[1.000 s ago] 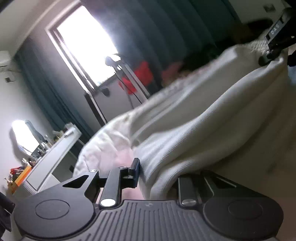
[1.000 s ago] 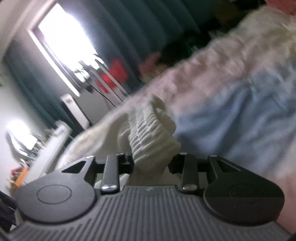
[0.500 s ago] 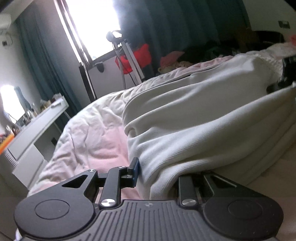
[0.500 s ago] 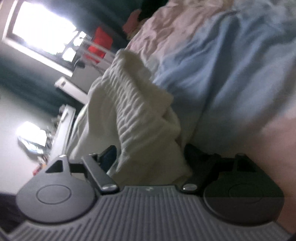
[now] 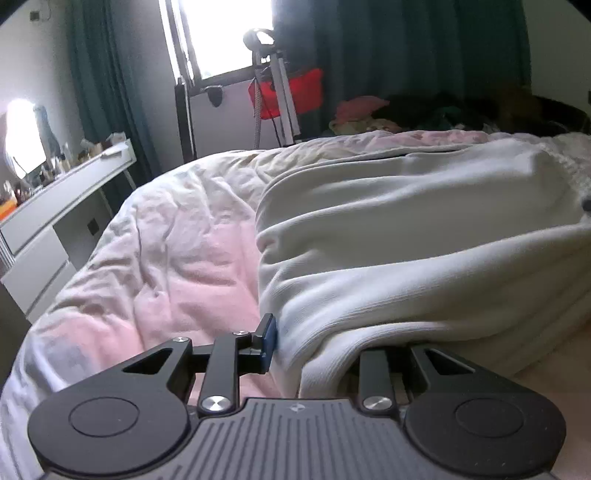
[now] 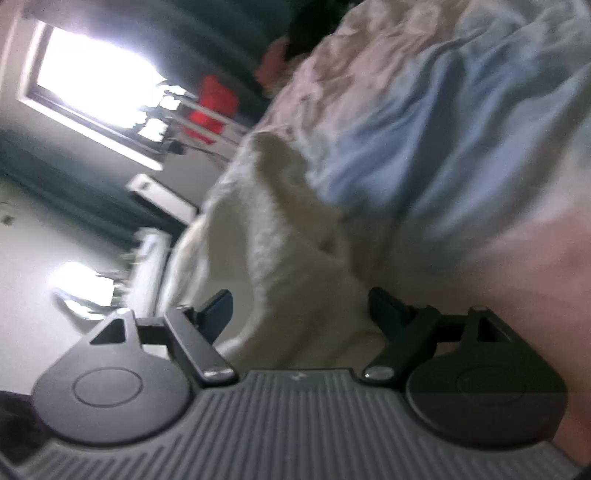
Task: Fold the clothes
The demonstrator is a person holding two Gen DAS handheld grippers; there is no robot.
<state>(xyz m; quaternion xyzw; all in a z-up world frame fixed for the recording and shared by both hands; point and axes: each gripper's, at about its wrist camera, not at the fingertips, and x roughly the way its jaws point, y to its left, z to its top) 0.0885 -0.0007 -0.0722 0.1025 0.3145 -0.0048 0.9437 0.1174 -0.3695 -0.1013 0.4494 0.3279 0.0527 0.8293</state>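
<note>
White ribbed garment (image 5: 424,236) fills your left gripper (image 5: 314,347), whose fingers pinch its edge; it spreads ahead over the pink bedding (image 5: 177,258). Your right gripper (image 6: 299,306) stands spread wide, cream fabric lying loose between its fingers.

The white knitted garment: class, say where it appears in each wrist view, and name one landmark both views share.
Left wrist: white knitted garment fills the centre and right, its near edge between the hand-held gripper's fingers.
Right wrist: it sits at centre, running down between the fingers.
Shared landmark: the bright window, with a red object beside it.
</note>
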